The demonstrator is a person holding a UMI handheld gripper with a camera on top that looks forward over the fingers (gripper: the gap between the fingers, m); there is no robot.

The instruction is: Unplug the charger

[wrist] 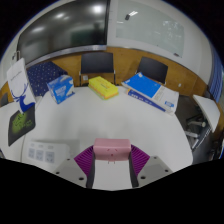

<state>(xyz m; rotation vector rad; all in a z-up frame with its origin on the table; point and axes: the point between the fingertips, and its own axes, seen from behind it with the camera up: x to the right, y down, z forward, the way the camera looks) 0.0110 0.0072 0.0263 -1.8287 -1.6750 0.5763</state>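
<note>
A pink block-shaped charger (112, 150) sits between my fingers, just above the white table (110, 120). My gripper (112, 162) is shut on it, with the purple pads (86, 160) pressed against its two sides. A white power strip (41, 151) lies flat on the table to the left of my fingers, apart from the charger. The charger's prongs are hidden.
Beyond the fingers on the table lie a yellow box (103, 87), a blue box (60, 89) and a blue-and-white box (146, 88). A green packet (20, 122) lies at the left. Two dark chair backs (97, 63) stand behind the table.
</note>
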